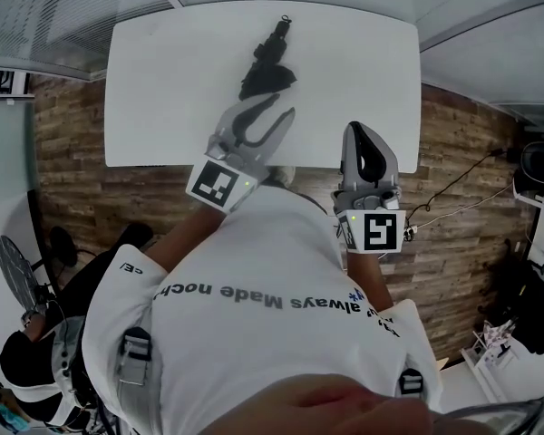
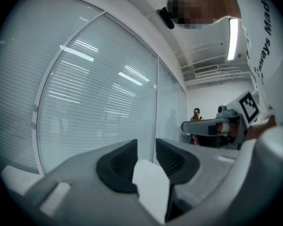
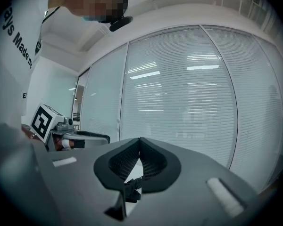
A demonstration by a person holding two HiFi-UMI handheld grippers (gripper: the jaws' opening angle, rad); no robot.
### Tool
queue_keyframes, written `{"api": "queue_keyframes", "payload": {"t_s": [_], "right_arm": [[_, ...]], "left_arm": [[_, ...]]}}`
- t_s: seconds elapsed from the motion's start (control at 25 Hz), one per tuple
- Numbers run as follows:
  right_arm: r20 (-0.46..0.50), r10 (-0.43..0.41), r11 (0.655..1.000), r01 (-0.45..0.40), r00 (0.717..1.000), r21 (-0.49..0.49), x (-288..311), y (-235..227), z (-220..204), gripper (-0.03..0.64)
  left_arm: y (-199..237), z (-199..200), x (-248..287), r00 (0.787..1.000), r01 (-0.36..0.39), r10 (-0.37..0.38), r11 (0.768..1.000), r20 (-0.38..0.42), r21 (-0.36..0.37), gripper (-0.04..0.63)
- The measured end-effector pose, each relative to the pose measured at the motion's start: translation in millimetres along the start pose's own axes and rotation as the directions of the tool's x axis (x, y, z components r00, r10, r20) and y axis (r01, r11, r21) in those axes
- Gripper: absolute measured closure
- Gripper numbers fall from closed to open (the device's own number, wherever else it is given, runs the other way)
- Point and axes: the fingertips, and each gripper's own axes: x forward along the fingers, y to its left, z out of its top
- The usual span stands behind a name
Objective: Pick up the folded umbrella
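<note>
The folded black umbrella (image 1: 267,62) lies on the white table (image 1: 163,89), near its middle and toward the far side. My left gripper (image 1: 265,109) hovers over the table's near edge just short of the umbrella. Its jaws stand a little apart with nothing between them (image 2: 146,149). My right gripper (image 1: 356,130) is further right, by the near edge, shut with its tips touching (image 3: 139,142) and empty. In the right gripper view a small dark piece (image 3: 132,192), likely the umbrella, shows through the gap below the tips.
Glass partitions with blinds (image 2: 99,102) surround the room. Wooden floor (image 1: 471,170) shows around the table, with cables (image 1: 453,188) at the right and a black chair (image 1: 36,279) at the lower left. A distant person (image 2: 196,114) stands beyond.
</note>
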Motion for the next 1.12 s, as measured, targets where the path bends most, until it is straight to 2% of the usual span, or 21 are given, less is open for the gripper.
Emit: {"api": "queue_keyframes", "payload": {"t_s": [0.24,0.56,0.68,0.92,1.12], "right_arm": [[0.005,0.000,1.000,0.000,1.000,-0.008,28,5,9,0.615],[-0.008,-0.009,1.000,0.009,1.000,-0.010,43,4,6,0.615],[-0.016,-0.012,1.000,0.012,1.000,-0.005,49,0,0,0.617],[-0.029,-0.015,1.000,0.015,0.999,0.000,52,-4,-6,0.616],[-0.035,-0.020,1.000,0.020,0.999,-0.003,57,-8,-8,0.615]], "left_arm": [[27,9,4,1.000,0.008,-0.008,1.000,0.001,0.005,0.474],[51,-15,12,0.998,0.008,-0.007,1.000,-0.058,0.006,0.412],[65,-38,23,0.994,0.004,-0.002,1.000,-0.110,0.016,0.374],[93,-104,40,0.975,-0.055,0.050,0.998,-0.215,-0.016,0.274],[122,-176,60,0.939,-0.091,0.088,0.996,-0.333,0.005,0.188]]}}
